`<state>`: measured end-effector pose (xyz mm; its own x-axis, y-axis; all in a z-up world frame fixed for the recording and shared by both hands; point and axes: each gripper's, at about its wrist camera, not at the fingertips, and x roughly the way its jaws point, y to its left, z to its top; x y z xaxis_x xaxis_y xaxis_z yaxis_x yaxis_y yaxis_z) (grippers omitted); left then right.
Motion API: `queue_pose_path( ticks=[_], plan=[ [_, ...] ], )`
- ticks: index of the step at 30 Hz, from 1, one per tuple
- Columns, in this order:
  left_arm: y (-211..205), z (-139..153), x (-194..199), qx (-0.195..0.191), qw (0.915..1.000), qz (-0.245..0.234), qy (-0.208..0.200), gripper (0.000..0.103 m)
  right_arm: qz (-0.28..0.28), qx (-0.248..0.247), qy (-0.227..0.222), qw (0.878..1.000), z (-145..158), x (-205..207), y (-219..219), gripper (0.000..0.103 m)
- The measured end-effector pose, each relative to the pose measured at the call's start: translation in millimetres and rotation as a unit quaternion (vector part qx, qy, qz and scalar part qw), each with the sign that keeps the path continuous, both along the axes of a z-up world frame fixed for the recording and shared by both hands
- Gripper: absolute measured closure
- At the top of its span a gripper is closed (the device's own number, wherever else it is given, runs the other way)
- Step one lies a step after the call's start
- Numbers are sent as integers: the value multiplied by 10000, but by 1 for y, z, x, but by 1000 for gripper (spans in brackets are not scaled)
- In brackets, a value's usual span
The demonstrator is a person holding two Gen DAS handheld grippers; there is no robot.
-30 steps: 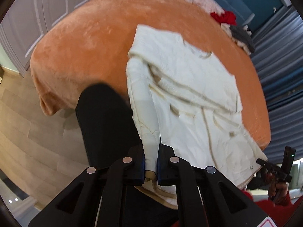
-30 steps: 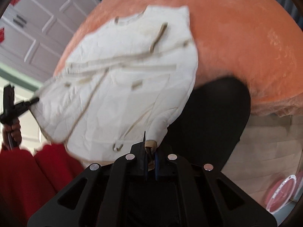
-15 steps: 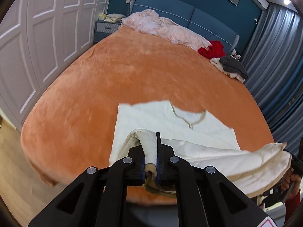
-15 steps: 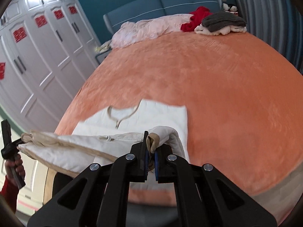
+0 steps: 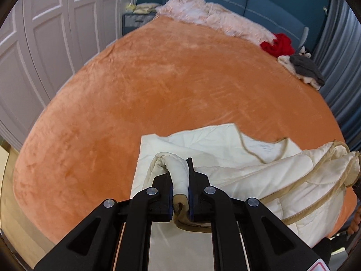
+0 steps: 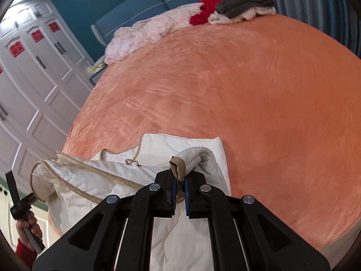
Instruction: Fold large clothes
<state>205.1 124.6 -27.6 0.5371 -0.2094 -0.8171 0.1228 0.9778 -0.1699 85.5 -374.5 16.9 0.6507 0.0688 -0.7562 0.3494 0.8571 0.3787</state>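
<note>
A cream quilted jacket [image 5: 225,144] with tan trim lies on the near end of the orange bed cover [image 5: 158,79]. Its lower part is lifted and doubled over toward the collar. My left gripper [image 5: 179,177] holds a rolled, tan-edged corner between its pads, and its jaws are opening slightly. In the right wrist view the jacket [image 6: 180,144] shows its collar cord, and my right gripper [image 6: 179,179] is shut on the other tan-edged corner. The lifted edge sags between the two grippers. The left gripper [image 6: 20,201] also shows at the left edge, in a red-sleeved hand.
At the head of the bed lie a pink duvet [image 5: 216,18], a red garment [image 5: 278,45] and a grey-and-white pile of clothes [image 5: 304,67]. White wardrobe doors [image 5: 45,45] stand along the left. Grey curtains [image 5: 338,56] hang on the right. Wooden floor shows below the bed's edge.
Both grippers carried the jacket's lower corners up from the foot of the bed and forward over the jacket. The lower half now hangs doubled over the upper half.
</note>
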Motion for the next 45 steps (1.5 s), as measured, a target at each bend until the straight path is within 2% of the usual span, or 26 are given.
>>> queue_pose_path(
  ticks=[2, 6, 10, 13, 14, 17, 18, 21, 22, 23, 24, 25, 26, 28, 30, 34, 39, 43, 45],
  plan=[
    [3, -9, 6, -42, 9999, 31, 94, 89, -106, 82, 31, 9999, -7, 4, -2, 98],
    [13, -16, 10, -303, 9993, 89, 191, 87, -187, 220, -69, 9996, -10, 6, -3, 97],
    [21, -9, 4, -464, 9987, 63, 209, 86, -123, 245, -308, 9992, 3, 3, -1, 91],
    [32, 0, -3, -693, 9973, 66, 243, 84, -67, 392, -645, 9971, 17, -8, -3, 85],
    [37, 4, -6, -812, 9963, 89, 251, 83, -56, 426, -785, 9960, 24, -14, -4, 80],
    [45, 17, -17, -1180, 9927, 40, 239, 80, -139, 291, -1169, 9926, 43, -32, -7, 52],
    [46, 22, -21, -1240, 9920, -7, 220, 79, -137, 248, -1228, 9920, 48, -36, -7, 50],
    [50, 32, -31, -1390, 9902, -54, 98, 68, 8, -48, -1178, 9930, 57, -45, -4, 47],
    [52, 37, -35, -1462, 9892, -38, 49, 60, 55, -157, -1147, 9933, 59, -46, -3, 45],
    [56, 45, -40, -1422, 9897, 77, -154, 39, 134, -324, -1081, 9935, 59, -48, 1, 42],
    [58, 53, -45, -1298, 9905, 231, -401, 31, 187, -411, -1029, 9937, 58, -49, 3, 42],
    [63, 64, -51, -1189, 9891, 343, -800, 28, 247, -492, -963, 9938, 56, -49, 5, 42],
    [64, 70, -53, -1136, 9886, 317, -933, 26, 282, -519, -921, 9940, 54, -50, 6, 42],
    [65, 73, -48, -986, 9906, 334, -892, 26, 309, -507, -803, 9950, 46, -48, 5, 42],
    [65, 68, -42, -917, 9920, 324, -800, 26, 292, -419, -683, 9964, 35, -43, 5, 42],
    [58, 32, -16, -850, 9957, 287, -237, 26, 277, -228, -431, 9984, 12, -24, 3, 40],
    [46, -18, 22, -1056, 9928, 411, 390, 26, 322, -230, -103, 9992, -13, 7, 0, 39],
    [34, -40, 38, -1160, 9906, 315, 647, 27, 311, -221, 80, 9992, -29, 29, -1, 39],
    [29, -45, 43, -1213, 9893, 274, 757, 31, 337, -154, 182, 9991, -39, 39, -1, 39]
  ],
)
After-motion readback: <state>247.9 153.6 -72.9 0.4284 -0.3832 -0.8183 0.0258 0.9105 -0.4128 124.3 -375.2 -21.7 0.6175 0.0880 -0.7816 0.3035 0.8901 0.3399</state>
